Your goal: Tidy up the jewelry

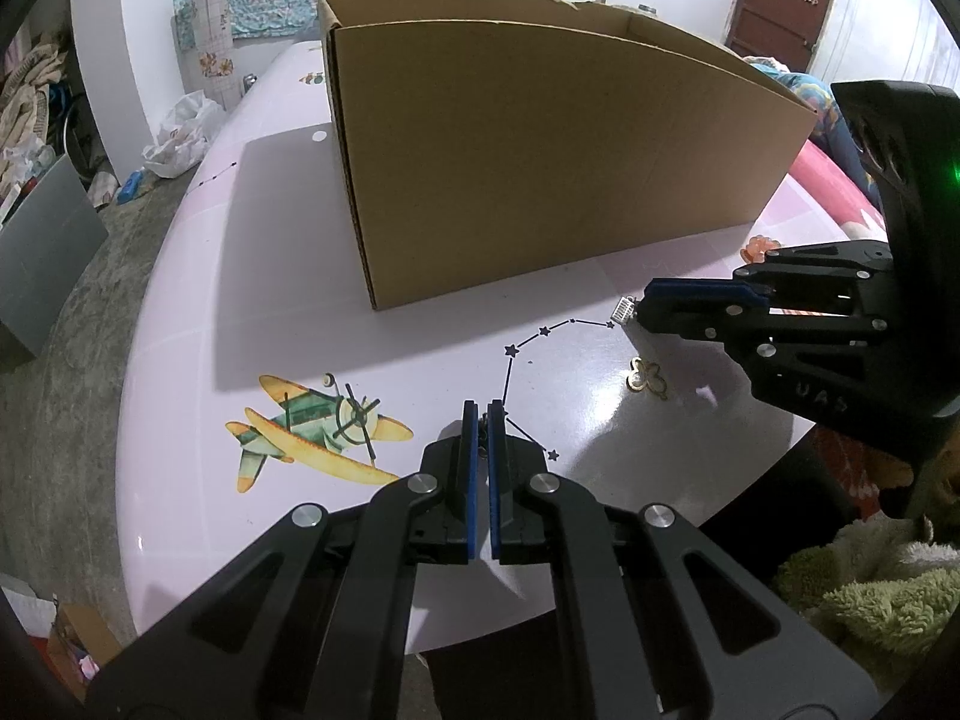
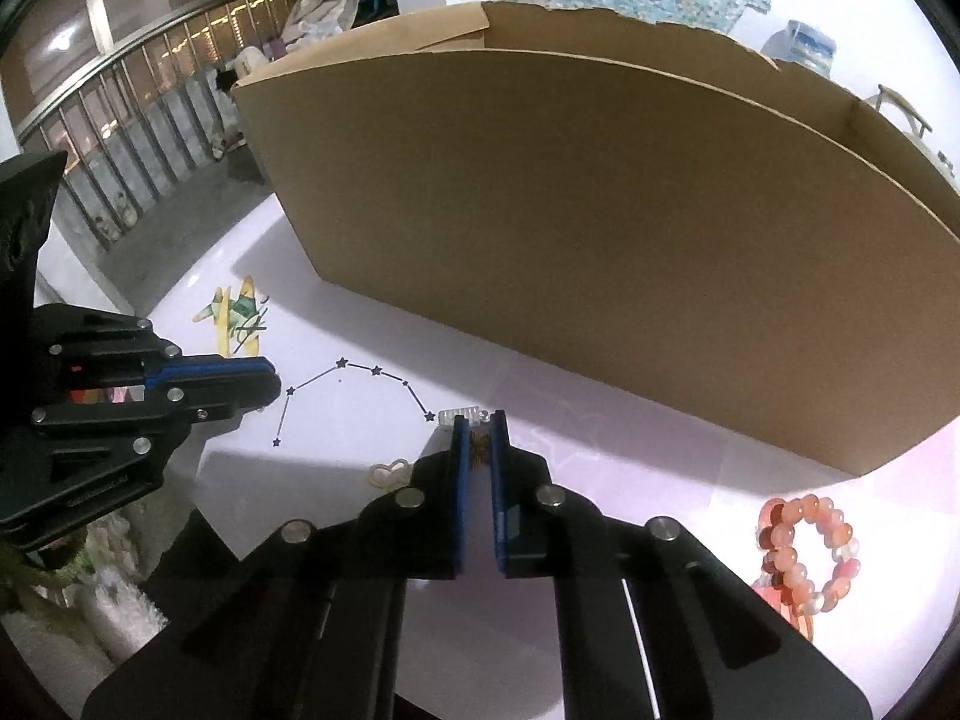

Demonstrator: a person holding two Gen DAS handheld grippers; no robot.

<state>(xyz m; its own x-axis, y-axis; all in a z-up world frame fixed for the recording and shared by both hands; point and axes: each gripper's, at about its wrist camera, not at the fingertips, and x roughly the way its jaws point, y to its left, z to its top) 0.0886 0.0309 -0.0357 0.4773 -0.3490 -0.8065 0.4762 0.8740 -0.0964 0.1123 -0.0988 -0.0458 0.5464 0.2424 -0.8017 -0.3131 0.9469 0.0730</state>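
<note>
Both grippers' fingers (image 1: 463, 450) closed

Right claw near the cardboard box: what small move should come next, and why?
Probably lift the right claw and carry it over the cardboard box rim: it looks shut on a small silver piece, and the open-topped box stands just behind.

A cardboard box (image 1: 540, 162) stands on the bench (image 1: 252, 324), behind everything else on it. Before the box, in the left wrist view, the airplane sticker (image 1: 312, 432) lies to the left and a line of star decals (image 1: 543, 333) runs toward the right. A small crystal charm (image 1: 624, 311) lies at the right end of that line, with a clover-shaped pendant (image 1: 647, 377) nearer the bench edge. A beaded bracelet (image 2: 807, 552) lies farthest right, before the box's right end.
</note>
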